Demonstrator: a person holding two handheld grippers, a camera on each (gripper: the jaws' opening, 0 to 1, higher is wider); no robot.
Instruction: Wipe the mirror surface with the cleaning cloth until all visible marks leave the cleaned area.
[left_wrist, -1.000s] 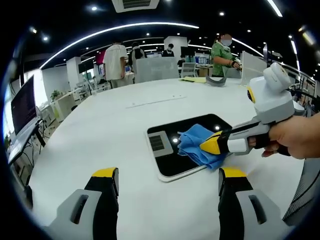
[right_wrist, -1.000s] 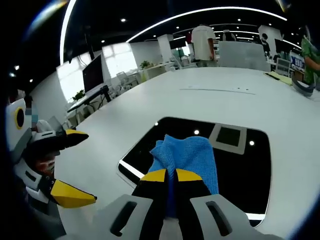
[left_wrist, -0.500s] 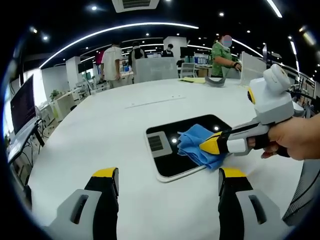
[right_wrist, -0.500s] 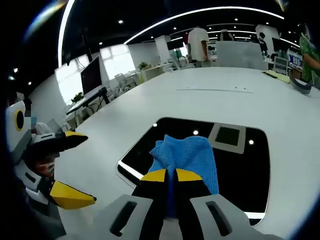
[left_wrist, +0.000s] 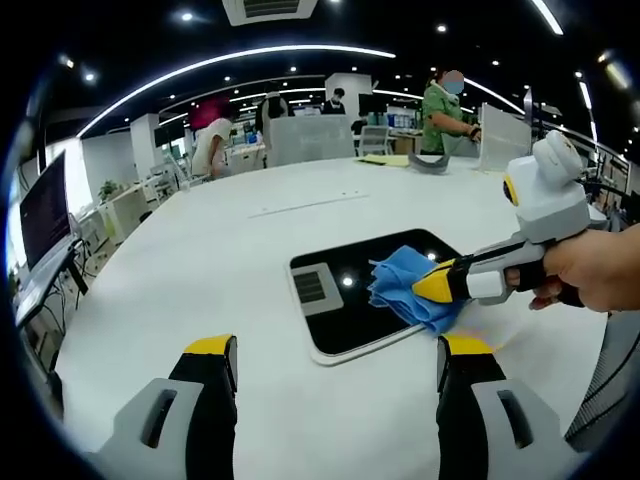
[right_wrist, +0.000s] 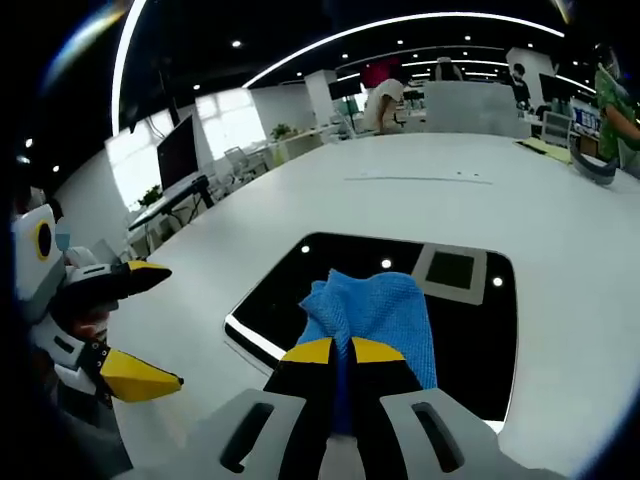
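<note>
Part of the mirror (left_wrist: 345, 300) is covered by the blue cloth (left_wrist: 408, 288) in the left gripper view. In the right gripper view, the cloth's near end is hidden between the closed jaws of the right gripper (right_wrist: 342, 352), and the mirror's near edge is concealed.

The mirror (right_wrist: 300, 280) is looking glossy and dark, reflecting ceiling lights. The cloth (right_wrist: 375, 315) is showing a soft, matt, finely textured weave. The desk (left_wrist: 200, 240) is appearing smooth and matt white. The right tool (right_wrist: 342, 352) is looking like smooth plastic.

Right tool (right_wrist: 340, 352) pinching blue cloth (right_wrist: 372, 312), on mirror (right_wrist: 470, 340)
</note>
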